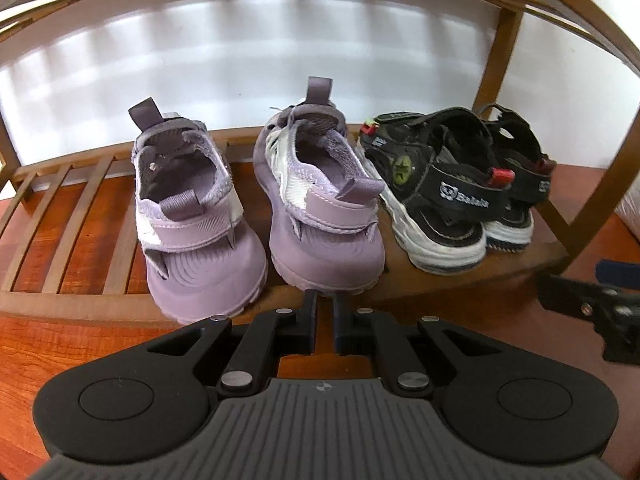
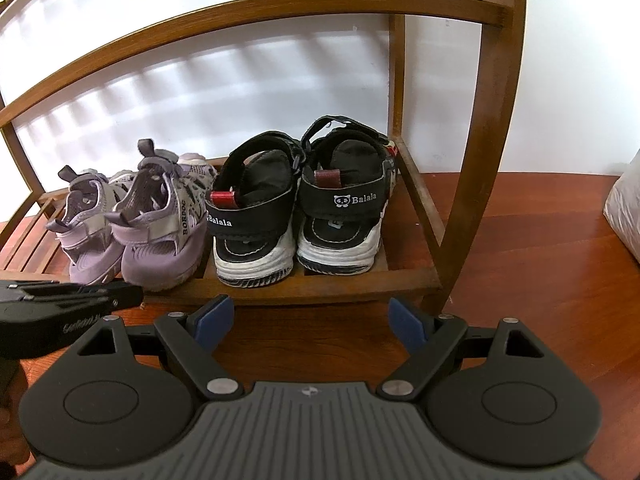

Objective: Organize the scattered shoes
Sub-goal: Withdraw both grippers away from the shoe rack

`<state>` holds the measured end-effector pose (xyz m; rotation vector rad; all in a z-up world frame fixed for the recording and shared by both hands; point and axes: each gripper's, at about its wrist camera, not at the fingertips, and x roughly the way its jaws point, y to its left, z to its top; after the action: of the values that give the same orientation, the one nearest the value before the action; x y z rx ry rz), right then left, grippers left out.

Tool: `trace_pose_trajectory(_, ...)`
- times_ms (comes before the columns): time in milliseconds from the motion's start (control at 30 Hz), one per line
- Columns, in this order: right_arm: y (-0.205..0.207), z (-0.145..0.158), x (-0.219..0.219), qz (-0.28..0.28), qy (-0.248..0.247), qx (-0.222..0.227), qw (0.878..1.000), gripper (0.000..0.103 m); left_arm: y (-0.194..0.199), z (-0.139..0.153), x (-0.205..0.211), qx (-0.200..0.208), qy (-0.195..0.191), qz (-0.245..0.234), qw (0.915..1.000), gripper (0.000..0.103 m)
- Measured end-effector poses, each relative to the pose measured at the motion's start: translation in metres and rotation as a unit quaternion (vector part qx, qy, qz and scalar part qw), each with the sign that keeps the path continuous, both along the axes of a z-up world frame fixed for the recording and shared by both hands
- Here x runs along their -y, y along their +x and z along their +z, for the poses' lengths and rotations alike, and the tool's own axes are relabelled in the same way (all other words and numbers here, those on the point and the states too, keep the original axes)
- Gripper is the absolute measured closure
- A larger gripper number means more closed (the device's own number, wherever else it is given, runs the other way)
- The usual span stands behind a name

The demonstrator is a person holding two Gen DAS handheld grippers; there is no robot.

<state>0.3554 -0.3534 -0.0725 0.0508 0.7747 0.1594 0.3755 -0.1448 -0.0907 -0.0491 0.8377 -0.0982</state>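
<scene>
Two purple shoes stand side by side on the bottom shelf of a wooden rack, heels toward me. Right of them sits a pair of black Balala sandals. My left gripper hovers just before the right purple shoe's heel, its fingers nearly together with nothing between them. In the right wrist view the sandals lie straight ahead, the purple pair to the left. My right gripper is open in front of the rack, holding nothing.
The rack's upper rail arches over the shoes, and its right post stands beside the sandals. A white bag rests on the red-brown wooden floor at the right. The shelf's left slats are bare.
</scene>
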Motion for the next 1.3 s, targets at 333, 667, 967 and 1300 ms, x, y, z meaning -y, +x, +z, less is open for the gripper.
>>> trace_pose_trajectory(333,-0.01,0.015,-0.002,0.004,0.011,0.004,1.0,0.014,-0.019,0.018,-0.005,0.002,-0.004,0.012,0.9999,0.092)
trace_pose_trajectory(667,-0.05,0.041,-0.008,0.019,0.016,0.0,1.0,0.013,-0.063,0.04,-0.017,-0.001,-0.004,0.035,0.9994,0.088)
trace_pose_trajectory(967,-0.092,0.057,-0.01,0.034,0.019,-0.007,0.999,0.012,-0.109,0.058,-0.022,0.001,-0.001,0.054,0.9986,0.079)
trace_pose_trajectory(1300,-0.139,0.069,-0.008,0.057,0.019,-0.005,0.998,0.011,-0.155,0.068,-0.021,-0.003,0.011,0.072,0.9974,0.068)
